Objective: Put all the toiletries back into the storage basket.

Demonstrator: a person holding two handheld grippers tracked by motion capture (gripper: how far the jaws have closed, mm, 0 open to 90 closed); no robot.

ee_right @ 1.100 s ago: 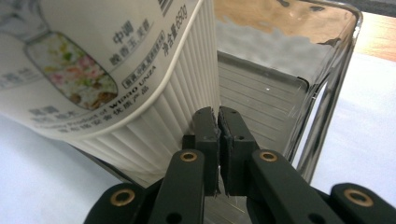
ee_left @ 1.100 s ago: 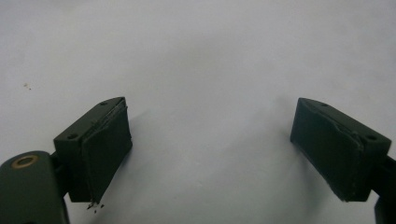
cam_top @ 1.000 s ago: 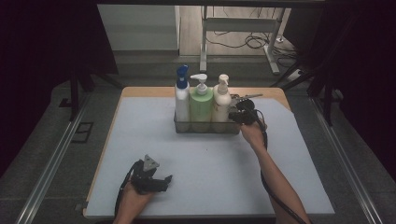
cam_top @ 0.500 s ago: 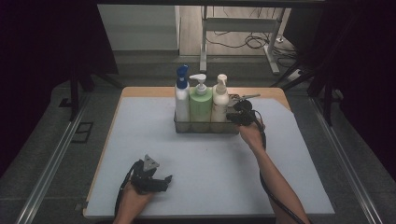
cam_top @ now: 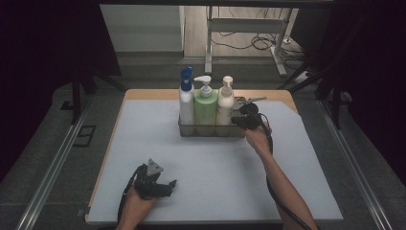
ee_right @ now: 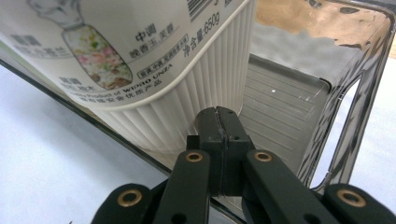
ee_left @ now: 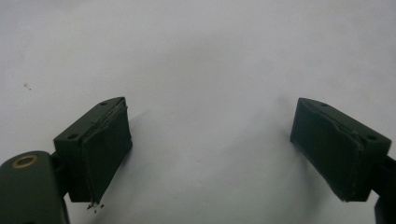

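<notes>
- Since the right gripper (cam_top: 243, 120) sits at the right end of the clear tray (cam_top: 210, 130), just right of frame centre in the high view, we take the work in hand to be handling that tray.
- Right gripper view: jaws pressed together, apparently on the tray's near wall (ee_right: 140, 149), low centre of the frame. We judge this a pinch on the wall, though the plastic between the pads is hard to make out.
- Cream bottle (ee_right: 135, 56) fills the upper left of that view, standing inside the tray, its ribbed base just beyond the jaw tips. Right of it the tray floor is bare.
- High view: three pump bottles upright in a row in the tray: blue-capped bottle (cam_top: 186, 103), green bottle (cam_top: 205, 106), cream bottle at the right.
- Left gripper (cam_top: 160, 184), lower left of the high view, rests on the white mat (cam_top: 143, 134), well apart from the tray. Its own view shows the jaws spread wide, nothing between them.
- Progress, our judgement: bottles loaded, grip on the tray made. Any moving of the tray is not yet done; one empty slot remains.
</notes>
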